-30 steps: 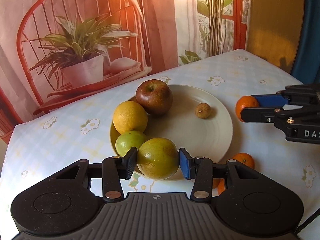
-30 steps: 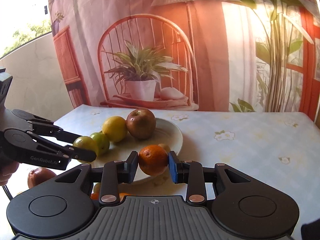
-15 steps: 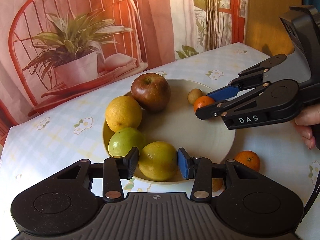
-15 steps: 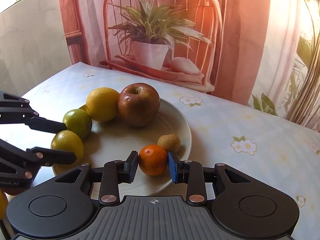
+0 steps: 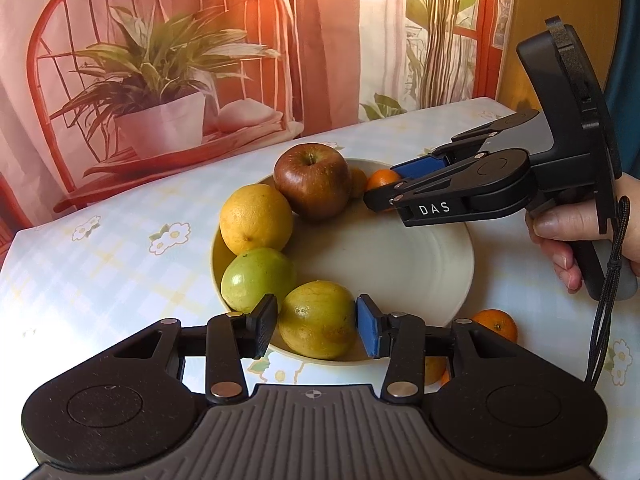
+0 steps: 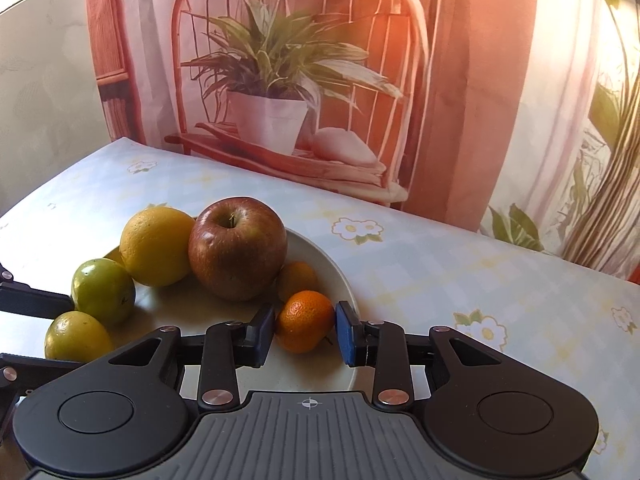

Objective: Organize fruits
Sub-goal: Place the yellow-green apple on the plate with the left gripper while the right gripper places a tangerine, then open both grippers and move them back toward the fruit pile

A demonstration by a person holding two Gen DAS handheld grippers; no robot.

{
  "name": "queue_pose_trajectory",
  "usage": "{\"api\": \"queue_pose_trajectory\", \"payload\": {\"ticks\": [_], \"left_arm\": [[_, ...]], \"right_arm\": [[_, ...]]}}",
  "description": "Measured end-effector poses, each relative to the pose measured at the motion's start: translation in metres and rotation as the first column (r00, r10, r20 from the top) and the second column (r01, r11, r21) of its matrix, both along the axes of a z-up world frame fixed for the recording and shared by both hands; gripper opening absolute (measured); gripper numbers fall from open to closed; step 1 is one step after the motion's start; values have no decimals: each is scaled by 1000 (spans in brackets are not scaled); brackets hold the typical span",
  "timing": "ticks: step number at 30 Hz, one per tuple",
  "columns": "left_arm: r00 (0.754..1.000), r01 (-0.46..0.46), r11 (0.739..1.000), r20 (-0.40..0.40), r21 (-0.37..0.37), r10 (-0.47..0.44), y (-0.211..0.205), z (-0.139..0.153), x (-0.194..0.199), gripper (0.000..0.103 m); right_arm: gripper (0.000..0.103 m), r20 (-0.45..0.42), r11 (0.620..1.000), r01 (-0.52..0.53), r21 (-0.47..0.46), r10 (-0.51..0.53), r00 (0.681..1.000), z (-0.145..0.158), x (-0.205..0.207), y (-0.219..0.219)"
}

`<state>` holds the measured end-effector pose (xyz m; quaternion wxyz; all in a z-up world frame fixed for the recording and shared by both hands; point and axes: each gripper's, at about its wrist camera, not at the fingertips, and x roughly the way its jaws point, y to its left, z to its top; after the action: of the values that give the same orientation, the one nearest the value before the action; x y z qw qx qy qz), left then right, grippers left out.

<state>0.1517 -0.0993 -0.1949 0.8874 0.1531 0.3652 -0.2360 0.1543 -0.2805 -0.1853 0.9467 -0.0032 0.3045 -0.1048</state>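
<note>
A cream plate [image 5: 400,264] holds a red apple [image 5: 312,186], a yellow citrus [image 5: 256,218], a green fruit [image 5: 256,278] and a small brown fruit [image 5: 358,182]. My left gripper [image 5: 316,322] is at the plate's near rim, its pads against a yellow-green fruit [image 5: 318,320] that rests there; its jaws are opening. My right gripper [image 6: 305,330] is shut on a mandarin [image 6: 305,320], low over the plate's far side. That mandarin sits beside the apple [image 6: 238,248] and the brown fruit [image 6: 298,280].
A second mandarin [image 5: 494,324] lies on the flowered tablecloth right of the plate, and another orange fruit [image 5: 434,370] is partly hidden under my left gripper. A hand [image 5: 560,236] holds the right gripper's handle. A printed backdrop hangs behind the table.
The right gripper carried its mandarin from the table's right side in over the plate, up to the apple and brown fruit. The left gripper stayed at the near rim with its fruit.
</note>
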Motion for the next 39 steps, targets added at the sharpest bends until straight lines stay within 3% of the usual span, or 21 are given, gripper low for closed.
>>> {"api": "queue_pose_trajectory", "payload": {"ticks": [9, 12, 22, 32, 39], "left_arm": [[1000, -16, 1000, 15, 21, 15, -5, 0, -3, 49], [1000, -18, 999, 24, 29, 17, -5, 2, -5, 49], [998, -37, 999, 58, -20, 38, 6, 20, -17, 49], [990, -99, 992, 93, -83, 107, 51, 44, -30, 49], [978, -158, 985, 126, -64, 165, 92, 59, -32, 49]], "right_arm": [[34, 18, 1000, -4, -24, 5, 1000, 7, -16, 5], [40, 16, 998, 10, -55, -9, 1000, 9, -22, 7], [40, 73, 999, 41, -17, -40, 997, 16, -59, 11], [40, 141, 986, 123, 116, -139, 980, 15, -103, 18], [40, 182, 986, 132, 101, -148, 972, 19, -119, 36]]}}
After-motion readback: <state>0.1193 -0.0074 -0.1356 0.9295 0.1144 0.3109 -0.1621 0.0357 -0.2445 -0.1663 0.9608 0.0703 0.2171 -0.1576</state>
